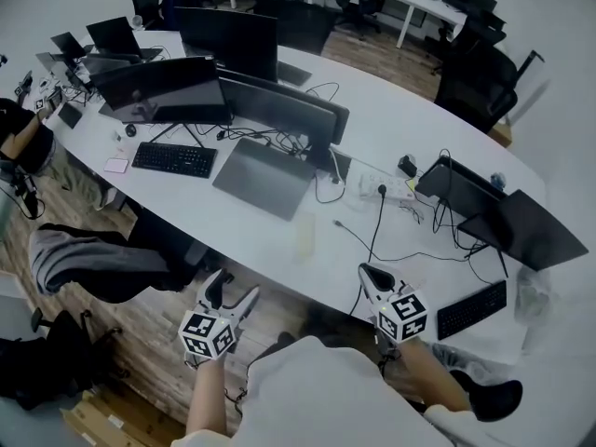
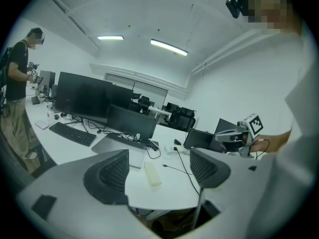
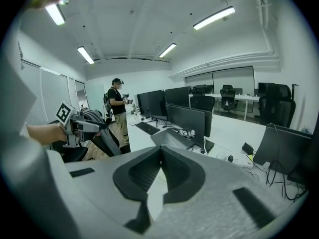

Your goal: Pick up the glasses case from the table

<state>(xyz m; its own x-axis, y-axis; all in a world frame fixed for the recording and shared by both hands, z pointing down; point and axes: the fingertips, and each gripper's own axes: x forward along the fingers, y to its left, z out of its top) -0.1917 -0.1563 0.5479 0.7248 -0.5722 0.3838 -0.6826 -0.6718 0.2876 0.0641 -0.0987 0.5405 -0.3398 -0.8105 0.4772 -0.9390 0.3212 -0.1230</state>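
Far left: another person stands at the end of the table, hands up at chest height. Not part of my task.

Next over is a row of dark monitors, with a black keyboard in front of them.

Left gripper hangs off the table's near edge, above the wood floor. Fingers are released and spread wide, with nothing between the pads. Its own view looks through the gap at the tabletop beyond.

A closed grey laptop lies flat in front of the middle monitors.

Glasses case is a pale, translucent oblong lying flat on the white table, close to the near edge. It sits just right of the laptop's near corner and left of a black cable, long axis pointing away from me. Nothing touches it, and it's clear of both grippers. In the head view it lies between them and further in on the table.

Right gripper is at the table's near edge, beside that cable. Fingers are clenched pad to pad and grip nothing.

Behind it is a white power strip.

Far right: two dark open laptops and a second keyboard.
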